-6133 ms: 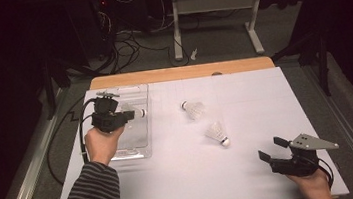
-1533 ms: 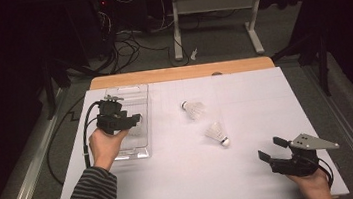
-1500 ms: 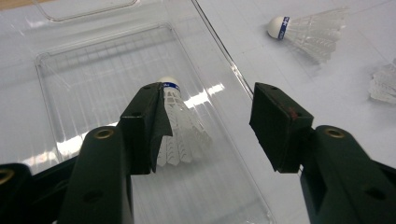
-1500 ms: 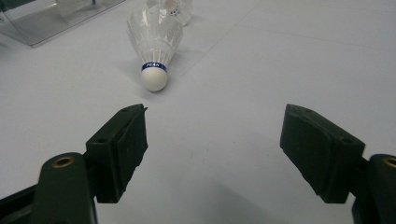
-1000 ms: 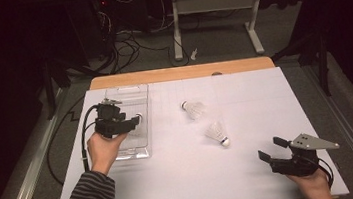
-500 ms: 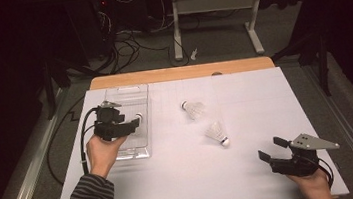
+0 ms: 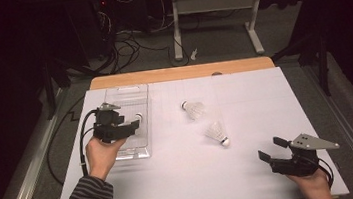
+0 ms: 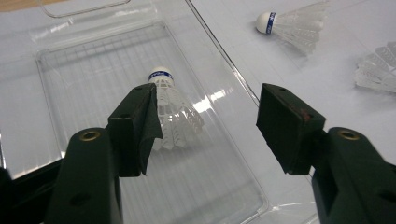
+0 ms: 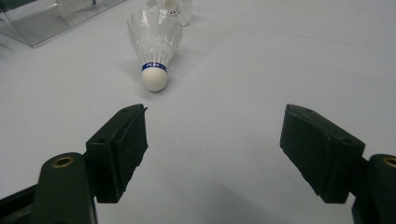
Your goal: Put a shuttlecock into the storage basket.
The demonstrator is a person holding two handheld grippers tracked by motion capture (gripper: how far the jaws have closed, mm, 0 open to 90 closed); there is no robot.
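A white shuttlecock with a blue-banded cork lies on its side in the clear plastic tray. My left gripper hovers just over it, open. Its jaws have just been opening; the feathers sit beside the left jaw, unpressed. From above, the same gripper is over the tray at the left. Two more shuttlecocks lie on the white sheet mid-table. My right gripper rests open at the near right, and its jaws face the closer shuttlecock.
A white sheet covers the wooden table. Black cable trails from the left gripper off the table's left side. Beyond the far edge stand a desk frame and loose cables on the floor.
The left gripper has eased back slightly toward the person over the tray, with its jaws a little wider. The right gripper and both loose shuttlecocks have stayed put.
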